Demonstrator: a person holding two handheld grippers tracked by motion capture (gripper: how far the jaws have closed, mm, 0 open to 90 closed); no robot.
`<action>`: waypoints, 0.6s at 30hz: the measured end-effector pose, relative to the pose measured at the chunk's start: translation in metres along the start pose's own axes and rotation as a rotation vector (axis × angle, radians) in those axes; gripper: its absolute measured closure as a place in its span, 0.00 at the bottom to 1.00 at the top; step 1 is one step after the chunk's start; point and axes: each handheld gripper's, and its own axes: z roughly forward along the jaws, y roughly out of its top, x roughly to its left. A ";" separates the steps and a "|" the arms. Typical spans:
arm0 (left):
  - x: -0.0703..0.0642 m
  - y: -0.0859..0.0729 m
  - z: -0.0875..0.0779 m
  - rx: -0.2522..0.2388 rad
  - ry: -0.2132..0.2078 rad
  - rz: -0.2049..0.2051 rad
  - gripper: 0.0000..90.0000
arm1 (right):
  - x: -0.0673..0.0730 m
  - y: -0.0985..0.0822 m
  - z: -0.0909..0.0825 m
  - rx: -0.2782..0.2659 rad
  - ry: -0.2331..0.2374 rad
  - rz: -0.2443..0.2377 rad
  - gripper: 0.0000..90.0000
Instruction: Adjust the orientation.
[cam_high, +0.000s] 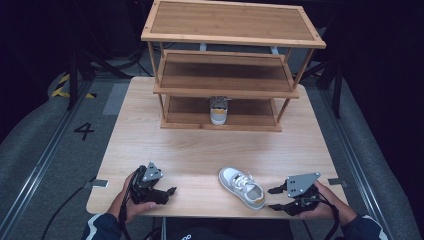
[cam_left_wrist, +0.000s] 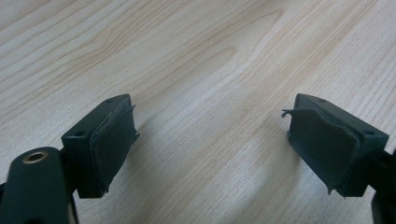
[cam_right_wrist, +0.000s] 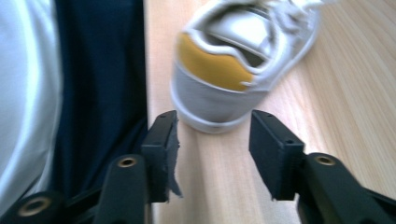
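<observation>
A white sneaker (cam_high: 242, 186) with a yellow heel patch lies near the table's front edge, toe pointing away to the left. Its heel (cam_right_wrist: 219, 88) sits just ahead of my right gripper (cam_high: 276, 198), which is open and apart from it, jaws on either side of the heel's line. A matching sneaker (cam_high: 218, 110) stands on the bottom shelf of the wooden rack (cam_high: 227, 75) at the back. My left gripper (cam_high: 170, 192) rests at the front left, open over bare wood (cam_left_wrist: 205, 93) with nothing between its jaws.
The three-tier rack takes up the back half of the table (cam_high: 150, 145). The front table edge (cam_right_wrist: 148, 70) runs right beside the right gripper, with the person's dark clothing (cam_right_wrist: 98, 70) beyond it. Stands and floor markings surround the table.
</observation>
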 end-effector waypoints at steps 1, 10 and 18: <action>0.000 0.000 0.000 0.000 0.000 0.000 0.17 | -0.001 0.000 0.004 0.010 -0.005 0.003 0.53; 0.000 0.000 0.001 -0.002 -0.009 -0.002 0.17 | 0.004 0.007 0.023 0.001 -0.011 -0.003 0.66; 0.000 0.000 0.001 -0.001 -0.009 -0.004 0.17 | 0.017 0.023 0.037 -0.020 -0.002 -0.018 0.73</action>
